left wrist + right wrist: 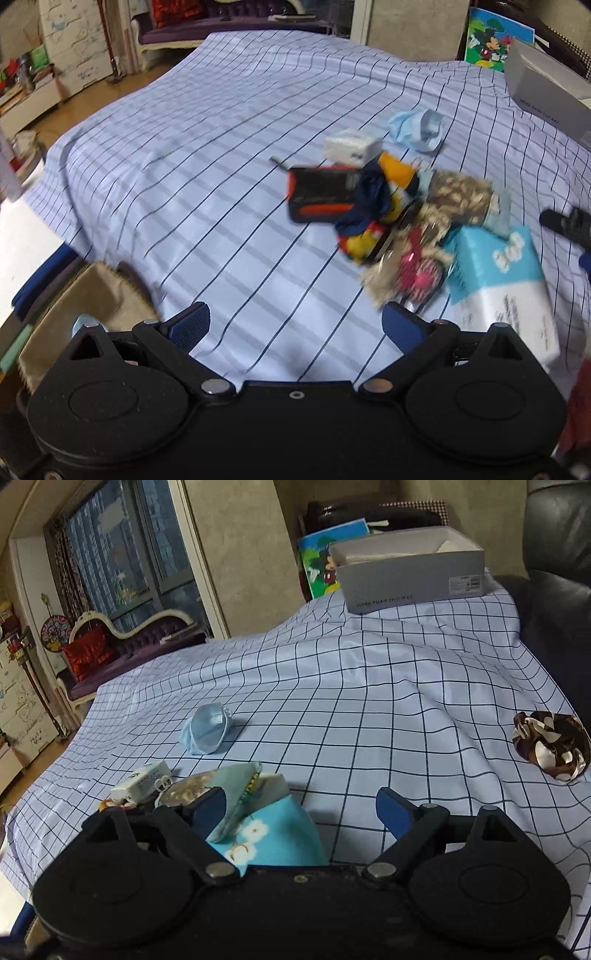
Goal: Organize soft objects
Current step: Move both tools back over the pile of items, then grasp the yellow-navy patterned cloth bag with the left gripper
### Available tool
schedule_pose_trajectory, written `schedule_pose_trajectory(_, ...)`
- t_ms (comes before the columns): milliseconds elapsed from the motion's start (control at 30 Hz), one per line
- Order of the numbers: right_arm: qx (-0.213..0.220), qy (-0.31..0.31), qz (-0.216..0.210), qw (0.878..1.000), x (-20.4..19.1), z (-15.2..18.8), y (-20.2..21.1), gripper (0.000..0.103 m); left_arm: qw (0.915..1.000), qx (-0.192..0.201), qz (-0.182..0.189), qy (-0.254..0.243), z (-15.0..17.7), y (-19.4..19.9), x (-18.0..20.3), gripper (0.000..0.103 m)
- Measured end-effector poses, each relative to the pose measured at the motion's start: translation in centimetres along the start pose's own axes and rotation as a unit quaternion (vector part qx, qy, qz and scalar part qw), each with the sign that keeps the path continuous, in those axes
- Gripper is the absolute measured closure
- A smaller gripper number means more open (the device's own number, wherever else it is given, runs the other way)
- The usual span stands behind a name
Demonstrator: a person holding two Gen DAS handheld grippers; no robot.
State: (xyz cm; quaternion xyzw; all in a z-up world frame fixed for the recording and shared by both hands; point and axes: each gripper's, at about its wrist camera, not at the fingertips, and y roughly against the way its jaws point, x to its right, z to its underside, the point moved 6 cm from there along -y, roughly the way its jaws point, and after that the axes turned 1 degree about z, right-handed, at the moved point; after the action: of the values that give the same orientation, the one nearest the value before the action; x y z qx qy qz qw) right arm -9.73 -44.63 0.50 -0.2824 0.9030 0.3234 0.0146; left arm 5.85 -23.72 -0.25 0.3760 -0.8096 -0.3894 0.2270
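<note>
Both claws stand wide with nothing held: the left claw (295, 325) hangs over bare checked cloth (184, 147), the right claw (301, 808) over the edge of the tissue pack (273, 834).

The soft things lie heaped on the surface: a curly plush (458, 195), a navy rag (369, 192), something red and yellow (360, 240), with a hard black-and-orange case (321, 195) and a small white box (351, 146) mixed in. A crumpled blue mask (207, 731) lies apart, and a glossy brown-and-cream scrunchie (550, 746) well off to the right. The open grey shoebox (410, 576) sits at the far edge (probably the place to put them).

The risk is the tangle. A grab into the pile could lift two limp pieces together, or catch the hard case along with them. The thin mask lies flat, so a claw may pinch the loose, wrinkled cloth beneath and drag it, shifting everything. The satiny scrunchie looks slippery and could squirt out of a shallow grip.
</note>
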Motion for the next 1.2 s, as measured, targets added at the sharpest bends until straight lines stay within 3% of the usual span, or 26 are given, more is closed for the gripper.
schedule_pose_trajectory(167, 0.034, 0.009, -0.044, 0.998, -0.6, -0.2, 1.1, 0.008, 0.9996, 0.025, -0.008, -0.010, -2.9, -1.5, 2.1, 0.006)
schedule_pose_trajectory(333, 0.046, 0.045, -0.050, 0.997, -1.7, 0.2, 1.6, 0.008, 0.9994, 0.033, -0.006, 0.002, -5.3, -3.4, 3.3, 0.006)
schedule_pose_trajectory(767, 0.031, 0.006, -0.066, 0.997, -0.6, 0.2, 1.2, 0.008, 0.9991, 0.033, -0.022, -0.015, -6.8, -6.0, 6.1, 0.007)
schedule_pose_trajectory(800, 0.031, 0.007, -0.065, 0.997, -0.7, 0.3, 1.2, 0.008, 0.9991, 0.032, -0.023, -0.018, -7.0, -6.2, 6.3, 0.011)
schedule_pose_trajectory(867, 0.033, 0.012, -0.065, 0.997, -0.8, 0.3, 1.2, 0.008, 0.9992, 0.019, -0.025, -0.025, -6.9, -6.6, 6.4, 0.043)
schedule_pose_trajectory(933, 0.035, 0.017, -0.068, 0.997, -0.9, 0.4, 1.3, 0.008, 0.9997, 0.001, -0.008, -0.022, -6.7, -6.9, 6.2, 0.058)
schedule_pose_trajectory(1200, 0.035, 0.052, -0.087, 0.994, -2.1, 0.8, 1.6, 0.008, 0.9992, -0.036, -0.002, -0.016, -5.0, -5.9, 3.0, 0.059)
